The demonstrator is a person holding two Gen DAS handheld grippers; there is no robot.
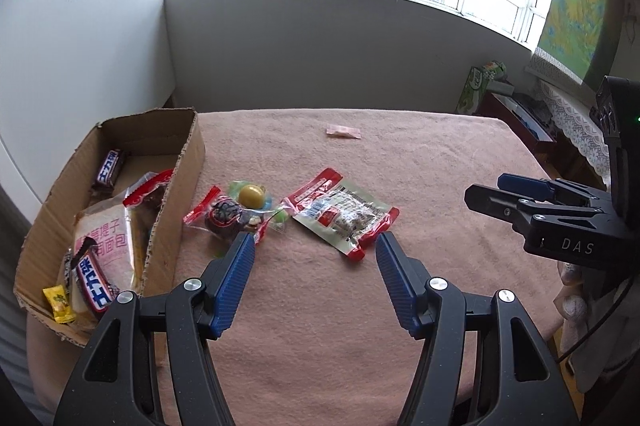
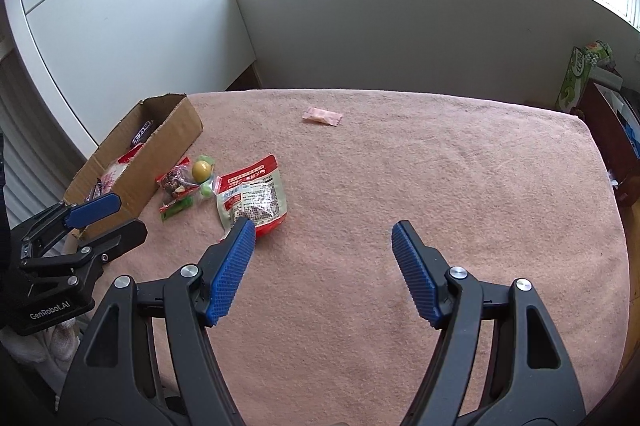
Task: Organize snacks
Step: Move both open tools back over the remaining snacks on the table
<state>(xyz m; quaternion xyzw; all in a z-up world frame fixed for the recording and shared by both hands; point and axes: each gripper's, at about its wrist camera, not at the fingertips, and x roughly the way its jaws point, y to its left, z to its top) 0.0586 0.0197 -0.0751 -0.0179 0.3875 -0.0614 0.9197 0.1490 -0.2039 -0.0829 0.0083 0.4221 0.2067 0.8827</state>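
The cardboard box [image 1: 176, 186] sits at the table's left edge, snacks inside. Just right of the box lie a dark candy packet [image 1: 226, 216], then a red-edged snack pouch [image 1: 344, 212]. Right of the box, the left gripper [image 1: 316, 250] hovers, fingers apart; the right gripper [image 2: 324, 238] likewise, empty.

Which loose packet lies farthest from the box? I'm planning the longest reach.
The small pink packet, alone near the table's far edge; the other loose snacks cluster beside the box.

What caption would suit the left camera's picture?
Open left gripper above loose snacks beside a half-filled cardboard box.
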